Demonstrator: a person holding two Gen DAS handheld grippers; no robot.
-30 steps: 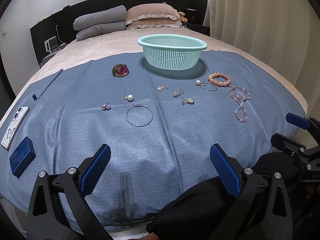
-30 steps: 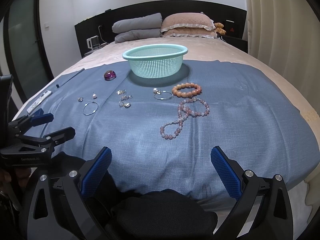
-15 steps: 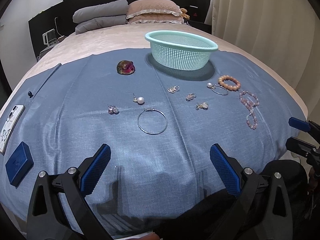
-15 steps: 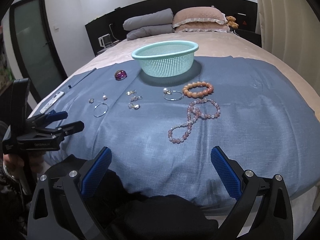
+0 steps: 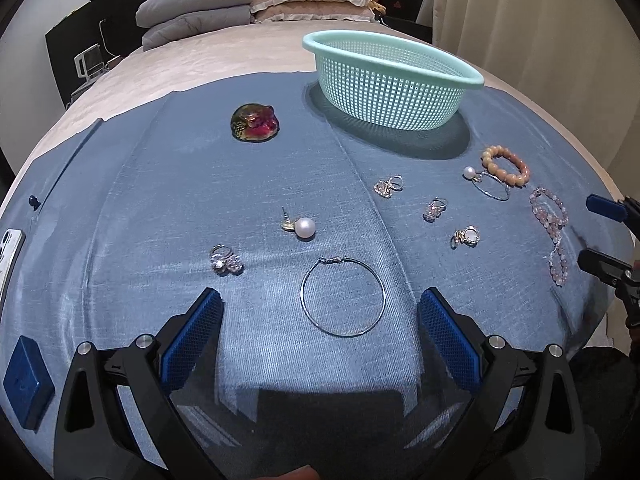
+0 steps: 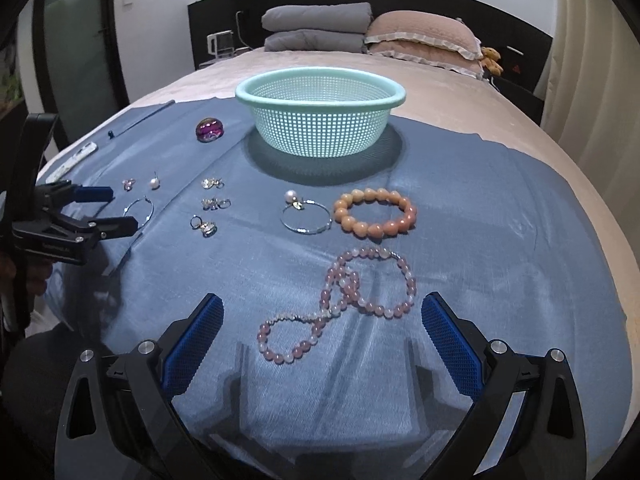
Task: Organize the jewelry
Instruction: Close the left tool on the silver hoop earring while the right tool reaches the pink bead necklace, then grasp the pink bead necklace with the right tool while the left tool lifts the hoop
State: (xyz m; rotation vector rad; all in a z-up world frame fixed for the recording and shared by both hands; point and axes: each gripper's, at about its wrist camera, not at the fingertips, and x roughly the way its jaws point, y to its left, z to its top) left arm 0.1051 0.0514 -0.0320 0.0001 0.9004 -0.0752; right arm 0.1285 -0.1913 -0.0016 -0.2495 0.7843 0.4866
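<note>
Jewelry lies spread on a blue cloth (image 5: 160,208) in front of an empty mint basket (image 5: 390,76). My left gripper (image 5: 320,320) is open and empty, just short of a large silver hoop (image 5: 343,297); a pearl stud (image 5: 304,227) and a crystal earring (image 5: 226,260) lie beyond. My right gripper (image 6: 320,320) is open and empty over a pink bead necklace (image 6: 344,300). An orange bead bracelet (image 6: 375,212) and a hoop with a pearl (image 6: 306,216) lie past it. Small earrings (image 6: 208,224) sit in the middle.
A red-purple glass piece (image 5: 255,122) lies left of the basket. A blue box (image 5: 26,384) and a phone (image 5: 8,256) sit at the cloth's left edge. Pillows (image 6: 424,40) and folded grey bedding (image 6: 316,26) are at the bed's head. A curtain (image 5: 540,20) hangs on the right.
Both grippers have moved forward and lower over the cloth; the left now sits close to the silver hoop and the right close to the pink necklace. The jewelry has not moved.
</note>
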